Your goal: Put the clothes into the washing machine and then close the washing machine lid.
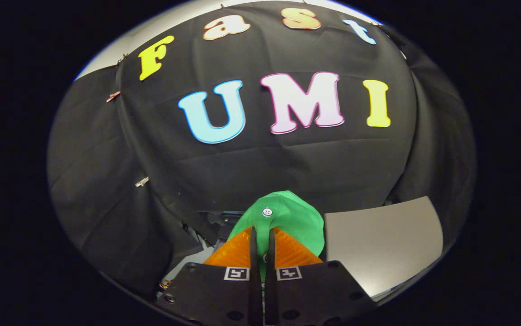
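Gripper view: the gripper point(261, 235) holds a green garment point(287, 217), its two fingers point(238, 251) drawn close together and clamped on a fold of the cloth, with only a thin slit left between them. The fabric bunches up just past the fingertips and bulges toward the right, lifted against the black cloth wall point(265, 167) of the booth. One small white button point(267, 212) sits on the garment just above the fingertips. To the right of the fingers and the cloth lies a flat grey panel point(380, 242), its near edge running past the gripper body. To the left, behind the fingers, pale and dark parts of a machine show in shadow, too dim to identify.
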{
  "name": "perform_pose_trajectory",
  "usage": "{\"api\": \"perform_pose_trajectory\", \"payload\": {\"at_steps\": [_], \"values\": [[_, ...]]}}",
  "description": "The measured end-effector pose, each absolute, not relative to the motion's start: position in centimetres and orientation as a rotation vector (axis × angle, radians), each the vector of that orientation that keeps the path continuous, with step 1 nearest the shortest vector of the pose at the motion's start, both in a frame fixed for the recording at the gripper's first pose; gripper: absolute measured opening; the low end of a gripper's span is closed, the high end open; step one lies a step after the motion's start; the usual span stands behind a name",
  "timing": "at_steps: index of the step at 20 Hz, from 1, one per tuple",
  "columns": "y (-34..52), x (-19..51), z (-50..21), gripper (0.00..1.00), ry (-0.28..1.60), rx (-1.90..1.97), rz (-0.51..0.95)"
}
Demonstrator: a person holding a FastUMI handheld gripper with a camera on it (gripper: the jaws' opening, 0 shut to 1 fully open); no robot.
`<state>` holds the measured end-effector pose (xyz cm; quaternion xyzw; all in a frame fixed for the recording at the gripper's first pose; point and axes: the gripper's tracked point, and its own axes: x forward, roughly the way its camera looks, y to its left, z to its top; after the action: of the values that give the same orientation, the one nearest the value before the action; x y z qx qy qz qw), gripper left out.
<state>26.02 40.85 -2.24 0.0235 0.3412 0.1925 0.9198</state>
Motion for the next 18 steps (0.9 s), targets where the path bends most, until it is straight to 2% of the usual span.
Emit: {"api": "perform_pose_trajectory", "payload": {"at_steps": [8, 18], "values": [[48.2, 25.2, -14.8, 0.07, 0.794, 0.011, 0.416], [47.5, 24.8, -34.0, 0.07, 0.914, -0.019, 0.355]]}}
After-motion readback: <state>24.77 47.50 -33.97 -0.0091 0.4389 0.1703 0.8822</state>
